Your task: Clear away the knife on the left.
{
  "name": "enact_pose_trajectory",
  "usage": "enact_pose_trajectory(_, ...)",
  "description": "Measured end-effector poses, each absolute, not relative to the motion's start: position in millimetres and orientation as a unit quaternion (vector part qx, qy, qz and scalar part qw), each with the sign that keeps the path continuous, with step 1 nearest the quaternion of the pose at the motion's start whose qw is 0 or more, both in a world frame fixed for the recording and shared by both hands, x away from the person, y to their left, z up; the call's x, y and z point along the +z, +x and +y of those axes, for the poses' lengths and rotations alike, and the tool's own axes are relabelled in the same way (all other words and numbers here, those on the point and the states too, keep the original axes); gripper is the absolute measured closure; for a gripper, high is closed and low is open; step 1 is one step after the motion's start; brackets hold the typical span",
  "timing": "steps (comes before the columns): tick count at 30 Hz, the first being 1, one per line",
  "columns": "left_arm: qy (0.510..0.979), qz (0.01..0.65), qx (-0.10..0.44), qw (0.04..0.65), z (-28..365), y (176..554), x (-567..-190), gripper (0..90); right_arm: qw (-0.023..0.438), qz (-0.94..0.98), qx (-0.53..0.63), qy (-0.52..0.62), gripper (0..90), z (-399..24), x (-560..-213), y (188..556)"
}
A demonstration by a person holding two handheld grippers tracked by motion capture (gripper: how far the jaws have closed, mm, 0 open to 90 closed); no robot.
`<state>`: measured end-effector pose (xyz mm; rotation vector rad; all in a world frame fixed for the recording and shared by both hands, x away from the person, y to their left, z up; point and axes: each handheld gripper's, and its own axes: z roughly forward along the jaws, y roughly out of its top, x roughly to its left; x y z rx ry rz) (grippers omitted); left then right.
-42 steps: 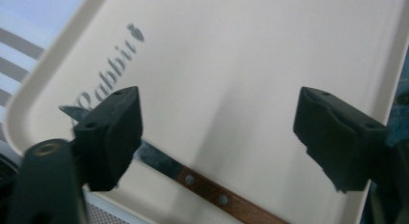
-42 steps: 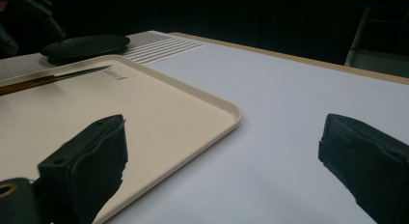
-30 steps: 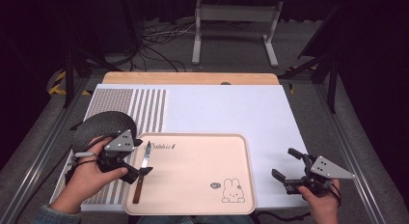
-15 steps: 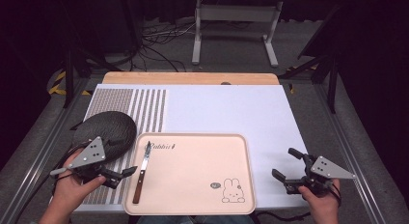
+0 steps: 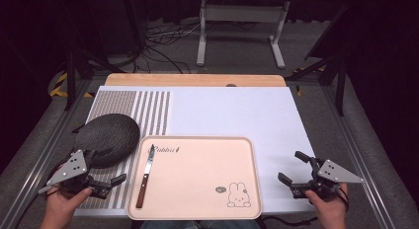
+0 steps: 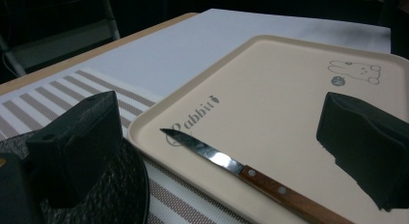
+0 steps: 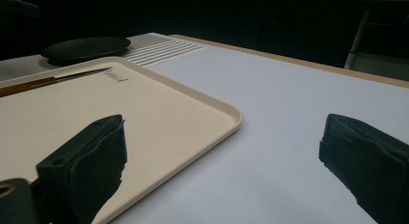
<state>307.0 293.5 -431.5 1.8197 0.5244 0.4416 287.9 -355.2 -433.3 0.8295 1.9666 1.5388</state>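
- High view: a steak knife lay flat in the left part of a peach-coloured tray, beside its left rim.
- Its long axis ran almost straight away from the person, leaning a little to the right toward the tip.
- The blade tip pointed to the far edge of the tray, ending next to the printed word "Rabbit"; the brown wooden handle pointed back to the near edge.
- The left gripper sat just left of the tray, level with the knife handle, over the striped mat at the table's near-left corner.
- Its jaws stood wide apart, held nothing and touched nothing; they pointed right, toward the tray.
- In the left gripper view the knife lay between the two black jaws, farther off on the tray, with two rivets showing on the handle.
- A dark round woven mat lay just behind the left gripper, apart from the tray's left rim.
- The right gripper was well apart from the knife, off the tray's right side above the white sheet.
- Its jaws were also spread wide and empty, pointing left toward the tray.
- The rabbit drawing sat in the tray's near-right corner.
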Motion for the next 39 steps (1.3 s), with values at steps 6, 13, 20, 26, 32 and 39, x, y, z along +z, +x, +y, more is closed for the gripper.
enact_pose_trajectory(6,0.771,0.246,0.191,0.556,304,305,-446,4.1,0.252,0.722,0.566,0.308,3.9,-356,-434,288)
enact_pose_trajectory(13,0.761,0.255,0.188,0.566,311,304,-456,3.8,0.251,0.723,0.565,0.309,3.8,-356,-436,289)
enact_pose_trajectory(20,0.750,0.276,0.175,0.575,319,302,-467,3.4,0.250,0.723,0.563,0.312,3.8,-357,-439,289)
enact_pose_trajectory(26,0.761,0.275,0.189,0.557,315,301,-468,3.4,0.251,0.722,0.563,0.312,3.8,-358,-440,289)
enact_pose_trajectory(32,0.764,0.272,0.203,0.549,314,302,-467,3.4,0.251,0.722,0.564,0.312,3.7,-358,-439,289)
enact_pose_trajectory(39,0.764,0.275,0.204,0.547,313,301,-466,3.1,0.251,0.720,0.565,0.314,3.6,-358,-439,289)
